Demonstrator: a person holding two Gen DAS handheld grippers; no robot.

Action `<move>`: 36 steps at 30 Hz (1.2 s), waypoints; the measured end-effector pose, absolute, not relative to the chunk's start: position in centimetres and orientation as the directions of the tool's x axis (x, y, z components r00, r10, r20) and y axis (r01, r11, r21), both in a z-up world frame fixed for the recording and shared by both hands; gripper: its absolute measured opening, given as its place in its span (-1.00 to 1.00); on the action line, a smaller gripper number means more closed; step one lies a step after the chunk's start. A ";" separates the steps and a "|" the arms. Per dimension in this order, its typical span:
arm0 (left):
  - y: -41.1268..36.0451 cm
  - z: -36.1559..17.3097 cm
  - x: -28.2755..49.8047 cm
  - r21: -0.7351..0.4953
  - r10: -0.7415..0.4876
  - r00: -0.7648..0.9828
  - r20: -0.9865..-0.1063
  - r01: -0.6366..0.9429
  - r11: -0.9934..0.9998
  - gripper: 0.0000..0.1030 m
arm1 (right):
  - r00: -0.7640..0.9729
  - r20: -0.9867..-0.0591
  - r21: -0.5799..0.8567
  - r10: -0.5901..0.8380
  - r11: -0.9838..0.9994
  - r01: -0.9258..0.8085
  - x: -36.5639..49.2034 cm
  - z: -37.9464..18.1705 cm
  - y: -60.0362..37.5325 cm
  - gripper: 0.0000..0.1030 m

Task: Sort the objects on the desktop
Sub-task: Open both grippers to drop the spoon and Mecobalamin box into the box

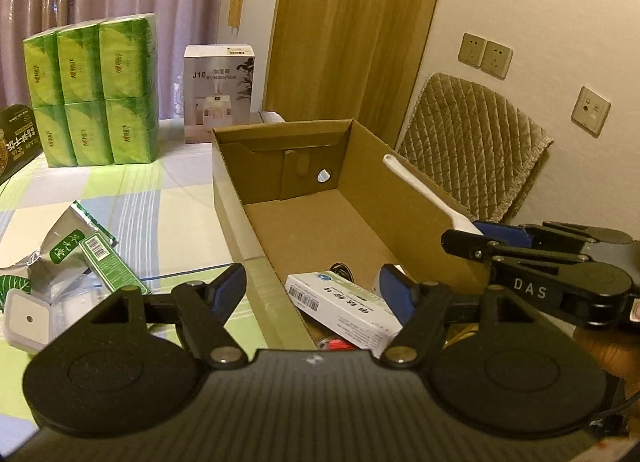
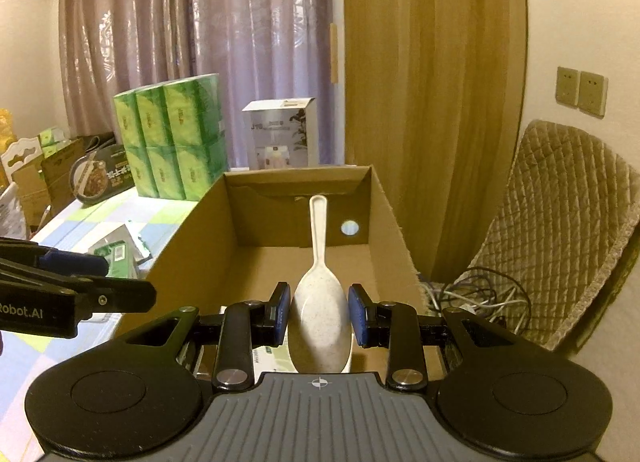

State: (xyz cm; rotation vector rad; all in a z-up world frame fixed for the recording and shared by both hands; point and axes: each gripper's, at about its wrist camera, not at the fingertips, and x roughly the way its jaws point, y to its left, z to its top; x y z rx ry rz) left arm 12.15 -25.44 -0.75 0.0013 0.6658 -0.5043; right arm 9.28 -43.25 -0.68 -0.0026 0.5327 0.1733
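An open cardboard box [image 1: 240, 198] [image 2: 192, 238] stands on the checked tablecloth. A white medicine box [image 1: 344, 306] lies at its near end with small items around it. My left gripper [image 1: 314, 290] [image 2: 112, 278] hovers open over the box's near left wall, with nothing between its blue pads. My right gripper [image 2: 320, 314] [image 1: 476, 234] is shut on the bowl of a white speckled spoon [image 2: 318, 302] [image 1: 416, 186]. It holds the spoon over the box, the handle pointing toward the far wall.
Green tissue packs [image 1: 92, 94] and a humidifier carton [image 1: 218, 94] stand behind the box. A silver tea pouch [image 1: 60, 254], a small green box [image 1: 108, 262] and a white square case [image 1: 28, 320] lie left of it. A quilted chair [image 2: 560, 230] and cables [image 2: 480, 294] are to the right.
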 end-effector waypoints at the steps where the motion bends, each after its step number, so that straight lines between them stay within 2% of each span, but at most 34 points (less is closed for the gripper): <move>1: -25.3 -0.7 12.1 -0.159 -0.447 0.673 -0.590 0.447 0.881 0.36 | 0.848 -0.502 0.042 0.169 0.984 -0.172 9.3 -0.6 -43.1 -0.44; 2: -25.3 -0.6 12.1 -0.160 -0.448 0.673 -0.588 0.446 0.881 0.37 | 0.851 -0.498 0.035 0.167 0.984 -0.173 9.2 -0.6 -43.0 -0.43; 5: -25.1 -0.5 11.9 -0.162 -0.449 0.674 -0.587 0.446 0.880 0.39 | 0.856 -0.493 0.028 0.158 0.986 -0.165 9.0 -0.7 -42.9 0.17; 19: -22.5 -0.7 11.0 -0.173 -0.420 0.683 -0.598 0.401 0.900 0.44 | 0.839 -0.519 0.052 0.161 0.986 -0.157 7.1 -0.9 -42.1 0.22; 28: -19.5 -0.6 9.7 -0.171 -0.386 0.696 -0.605 0.360 0.917 0.50 | 0.836 -0.522 0.070 0.170 0.985 -0.156 5.8 0.0 -40.7 0.34; 32: -17.9 -0.6 9.1 -0.166 -0.365 0.704 -0.609 0.337 0.927 0.55 | 0.830 -0.528 0.093 0.180 0.984 -0.155 5.2 0.4 -39.9 0.49; 36: -16.1 -0.7 8.6 -0.159 -0.339 0.709 -0.618 0.309 0.938 0.57 | 0.815 -0.545 0.092 0.197 0.980 -0.175 4.8 0.4 -38.4 0.81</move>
